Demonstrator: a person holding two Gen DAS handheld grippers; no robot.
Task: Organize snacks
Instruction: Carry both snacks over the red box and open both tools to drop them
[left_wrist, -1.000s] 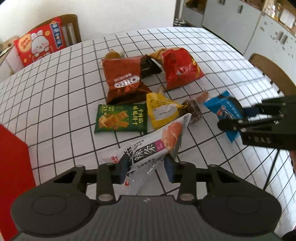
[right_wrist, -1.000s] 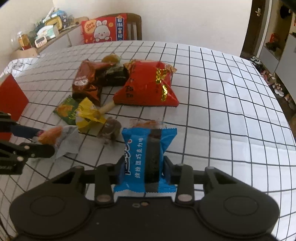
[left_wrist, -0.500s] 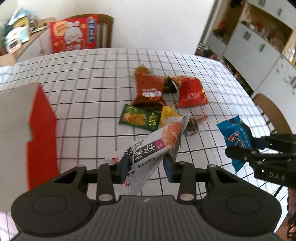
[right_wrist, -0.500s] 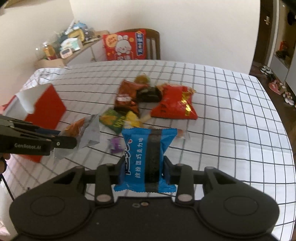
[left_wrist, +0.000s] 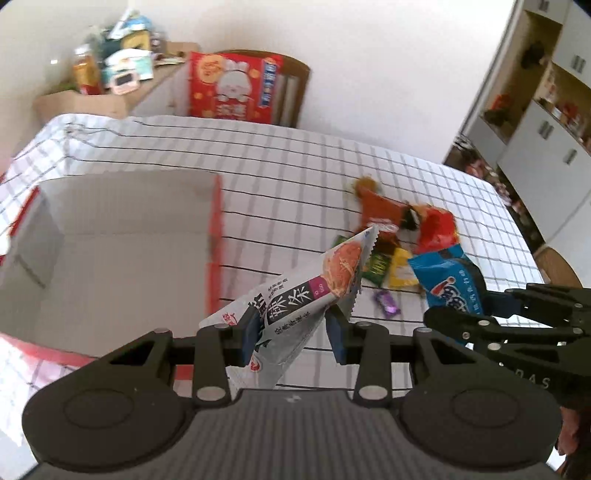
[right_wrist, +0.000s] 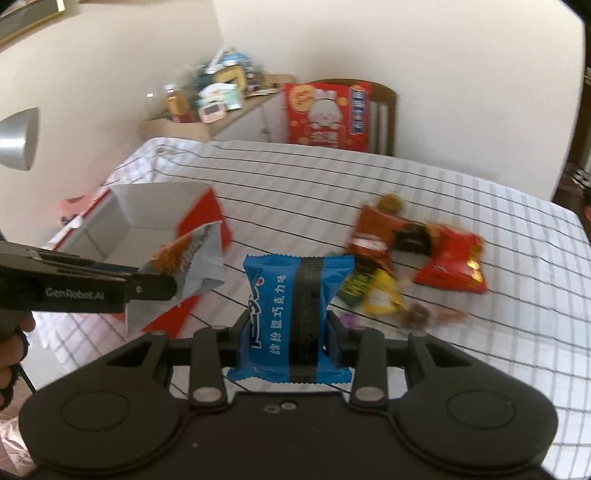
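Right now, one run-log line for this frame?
left gripper: shut on silver noodle packet | right gripper: shut on blue snack packet | both airborne | red box: open

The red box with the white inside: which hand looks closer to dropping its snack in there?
The left. Its gripper, jaws clamped on the grey noodle packet, hangs right beside the red box. The right gripper, holding the blue packet, sits farther from the box, nearer the snack pile.

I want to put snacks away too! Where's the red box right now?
The red box sits open on the checkered table's left side in both wrist views, left of the snack pile, beyond the silver packet.
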